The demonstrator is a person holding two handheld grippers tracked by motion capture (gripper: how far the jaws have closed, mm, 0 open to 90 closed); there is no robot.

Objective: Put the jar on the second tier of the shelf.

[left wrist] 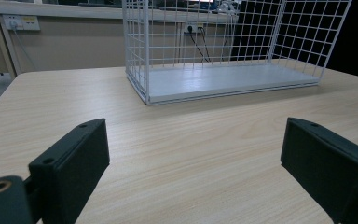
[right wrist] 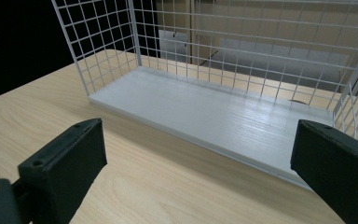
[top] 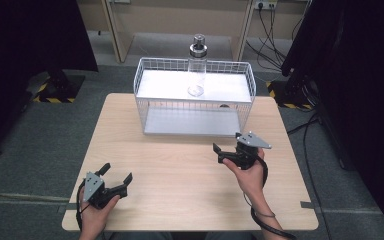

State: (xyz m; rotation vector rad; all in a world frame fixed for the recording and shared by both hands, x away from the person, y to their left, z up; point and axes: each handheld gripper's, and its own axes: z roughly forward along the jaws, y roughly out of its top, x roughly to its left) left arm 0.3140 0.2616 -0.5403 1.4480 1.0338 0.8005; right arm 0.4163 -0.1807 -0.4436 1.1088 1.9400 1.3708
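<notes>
Left gripper [top: 116,181] and right gripper [top: 228,148]: jaws spread wide, nothing held, both low over the wooden table [top: 180,180], likely poised to start. One white wire shelf rack [top: 195,96] at the far edge; one clear bottle with metal cap [top: 197,70] stands on its top shelf, lower shelf bare.

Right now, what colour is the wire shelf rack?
White wire shelf rack, clearest in the left gripper view.
</notes>
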